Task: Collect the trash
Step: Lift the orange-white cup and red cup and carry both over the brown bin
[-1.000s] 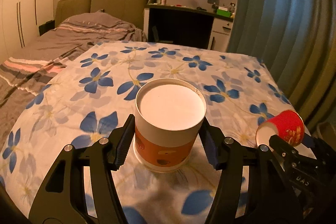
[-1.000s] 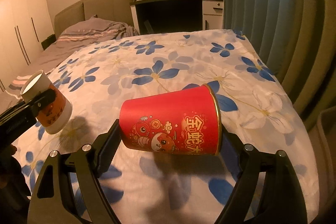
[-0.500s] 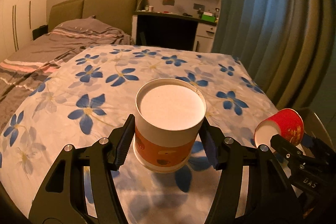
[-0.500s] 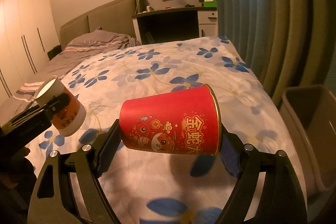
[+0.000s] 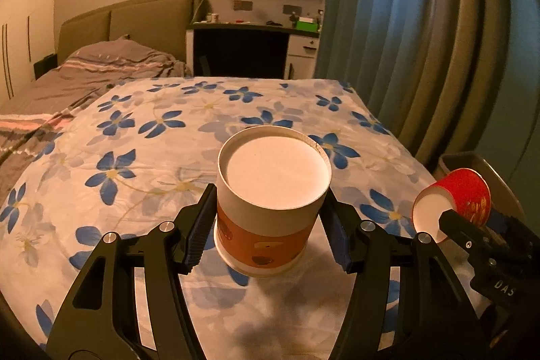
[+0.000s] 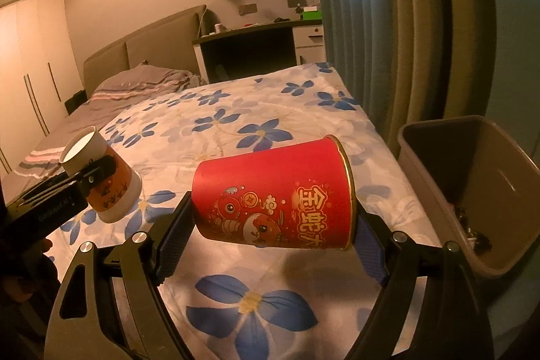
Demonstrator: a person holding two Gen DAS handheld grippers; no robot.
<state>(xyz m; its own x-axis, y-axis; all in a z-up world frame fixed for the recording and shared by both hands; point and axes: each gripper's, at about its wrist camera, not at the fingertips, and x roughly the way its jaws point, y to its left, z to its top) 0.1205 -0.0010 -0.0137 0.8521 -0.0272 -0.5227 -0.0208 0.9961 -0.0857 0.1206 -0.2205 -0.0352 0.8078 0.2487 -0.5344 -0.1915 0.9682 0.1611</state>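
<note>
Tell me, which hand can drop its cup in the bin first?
Probably the right. The right gripper holds the red cup close beside the trash bin. The left gripper, with the orange cup, is farther from it, over the bed.

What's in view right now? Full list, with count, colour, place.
orange-and-white paper cup: 1, upside down, in the left gripper, above the bed
red paper cup: 1, red with gold print, on its side, in the right gripper
bin: 1, grey-brown, beside the bed on the right, dark scraps inside
floral bedspread: 1, white with blue flowers, on the bed
striped duvet: 1, grey-pink, far left
desk: 1, dark, behind the bed
curtain: 1, blue, right
left gripper: 1, black, shut on cup
right gripper: 1, black, shut on cup
</note>
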